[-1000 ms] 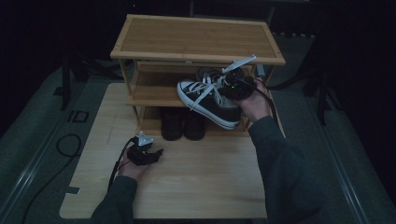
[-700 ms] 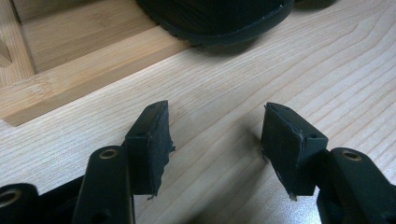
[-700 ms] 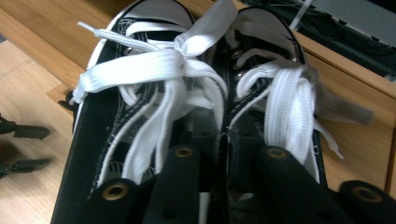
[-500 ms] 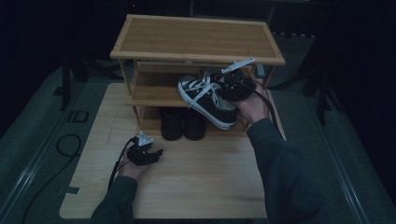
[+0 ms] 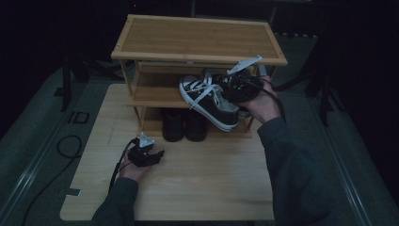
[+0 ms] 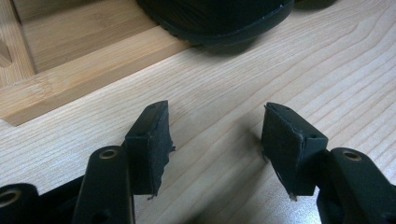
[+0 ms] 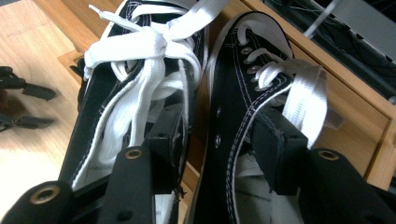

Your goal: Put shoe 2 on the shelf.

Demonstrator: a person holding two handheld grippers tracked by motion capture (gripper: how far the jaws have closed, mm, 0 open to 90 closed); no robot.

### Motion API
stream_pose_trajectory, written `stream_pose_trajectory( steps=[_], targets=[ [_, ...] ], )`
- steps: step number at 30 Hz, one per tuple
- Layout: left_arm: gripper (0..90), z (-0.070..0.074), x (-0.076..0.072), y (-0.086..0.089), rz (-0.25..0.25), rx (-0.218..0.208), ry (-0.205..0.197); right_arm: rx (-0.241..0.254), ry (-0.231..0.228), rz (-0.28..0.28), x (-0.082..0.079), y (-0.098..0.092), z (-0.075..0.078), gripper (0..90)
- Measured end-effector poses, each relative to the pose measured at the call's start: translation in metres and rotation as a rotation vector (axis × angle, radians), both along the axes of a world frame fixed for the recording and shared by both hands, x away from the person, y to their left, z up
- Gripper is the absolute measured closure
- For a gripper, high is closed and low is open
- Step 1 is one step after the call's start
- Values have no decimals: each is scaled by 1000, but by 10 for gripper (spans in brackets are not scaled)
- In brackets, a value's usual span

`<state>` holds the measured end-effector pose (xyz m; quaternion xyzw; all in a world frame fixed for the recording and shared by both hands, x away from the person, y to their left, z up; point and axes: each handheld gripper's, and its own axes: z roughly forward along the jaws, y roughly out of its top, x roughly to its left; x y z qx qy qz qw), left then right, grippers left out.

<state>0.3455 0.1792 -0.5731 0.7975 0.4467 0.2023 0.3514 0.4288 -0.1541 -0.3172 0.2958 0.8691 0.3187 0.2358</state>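
Observation:
A pair of black canvas sneakers (image 5: 209,101) with white laces hangs at the front of the wooden shoe rack's (image 5: 197,37) middle shelf. My right gripper (image 5: 233,87) is shut on them. In the right gripper view, its jaws (image 7: 217,121) pinch the inner collars of the left sneaker (image 7: 140,70) and the right sneaker (image 7: 247,65) together. My left gripper (image 5: 147,155) rests on the table in front of the rack. Its jaws (image 6: 215,140) stand open with only bare wood between them.
Two dark shoes (image 5: 183,125) stand on the rack's bottom shelf; one toe (image 6: 219,18) lies just beyond my left gripper, past the bottom board (image 6: 70,79). The light wooden table (image 5: 207,183) spreads in front. Cables (image 5: 66,146) lie on the floor at left.
The sneakers in my right gripper have edged slightly toward the middle shelf. My left gripper has stayed in place on the table.

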Motion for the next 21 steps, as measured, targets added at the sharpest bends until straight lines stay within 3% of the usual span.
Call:
stream_pose_trajectory(
  steps=[16, 21],
  targets=[
    [425, 0, 0, 0, 0, 1, 0, 38, -19, 58, -9, -16, 11, 504],
    [426, 0, 0, 0, 0, 1, 0, 75, -31, 78, -13, -24, 18, 536]
  ],
)
